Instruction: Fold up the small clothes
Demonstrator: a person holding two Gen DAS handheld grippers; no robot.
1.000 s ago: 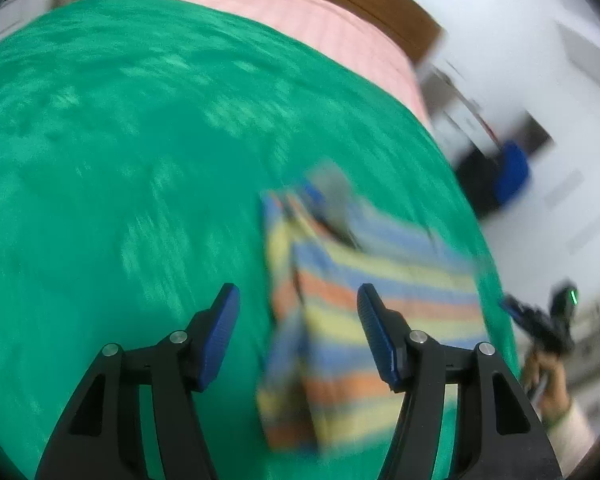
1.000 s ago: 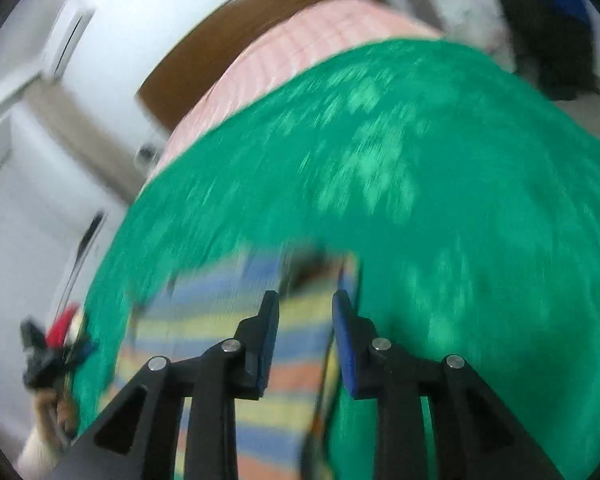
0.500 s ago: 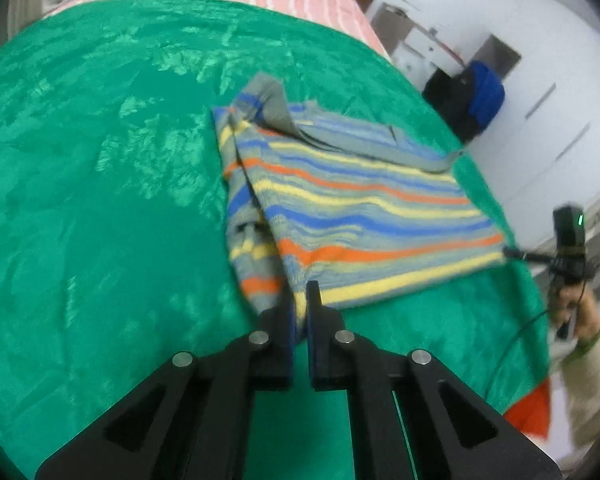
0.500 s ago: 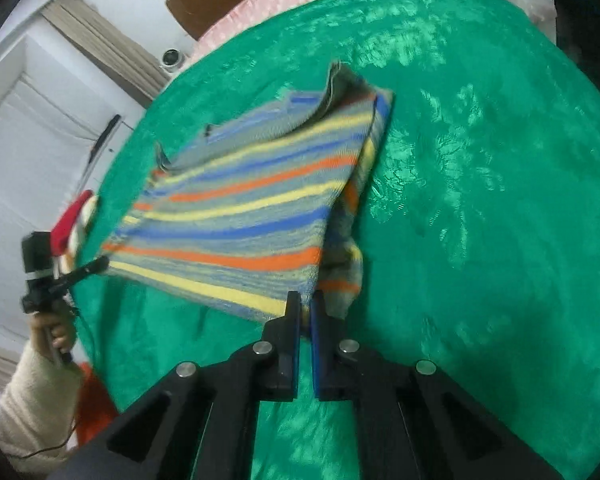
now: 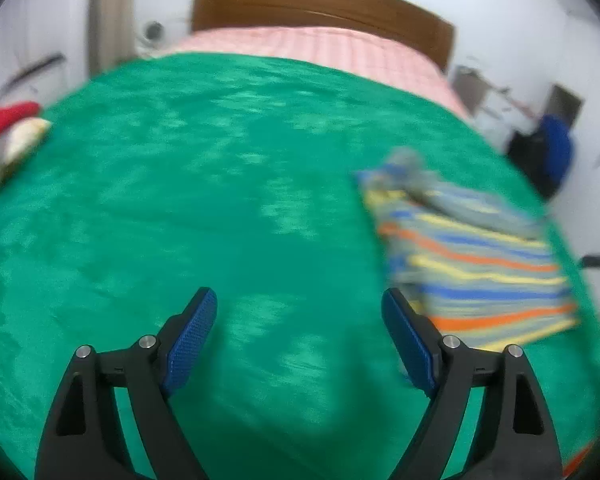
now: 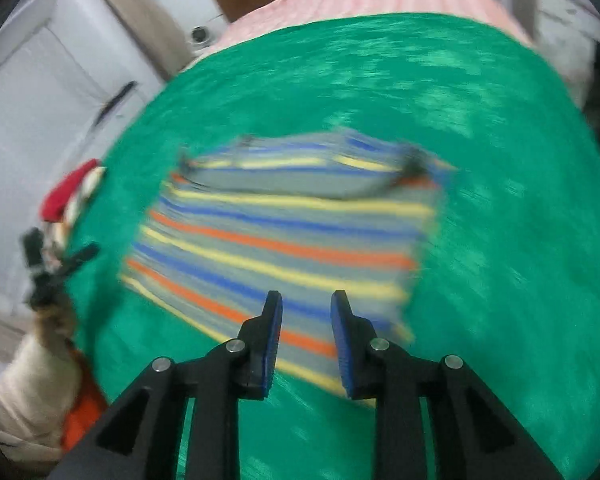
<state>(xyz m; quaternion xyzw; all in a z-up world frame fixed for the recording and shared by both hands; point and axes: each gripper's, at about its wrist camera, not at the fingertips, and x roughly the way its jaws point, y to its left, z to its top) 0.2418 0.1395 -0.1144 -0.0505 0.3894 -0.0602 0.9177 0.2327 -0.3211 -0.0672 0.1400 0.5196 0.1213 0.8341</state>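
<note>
The striped garment [image 5: 476, 256] lay on the green blanket [image 5: 220, 200] at the right of the left wrist view, partly folded, with a grey flap turned over along its far edge. The left gripper [image 5: 300, 336] hung over bare blanket just beside the garment's near-left corner, its jaws opening and already wide, with nothing between them. A pink-striped sheet [image 5: 320, 46] and a wooden headboard [image 5: 320, 4] lay beyond the blanket, and a red and cream bundle [image 5: 8, 132] sat at the left edge. The whole view was blurred.

In the right wrist view the striped garment [image 6: 284, 236] filled the middle, spread flat with its stripes running across and a darker fold line near its far edge. The right gripper [image 6: 306, 340] stood over the near hem, its jaws opening but narrow, and no cloth appeared pinched between the pads, though blur made that uncertain. At the left a sleeved hand [image 6: 52, 320] held the other gripper near the blanket's edge.

The garment looked like thin knit: light, limp, and likely to drape and wrinkle rather than hold a crease. It probably clings a little to the plush blanket, so dragging could bunch it. The near hem corners seemed the best places to pinch, taking all layers together.
</note>
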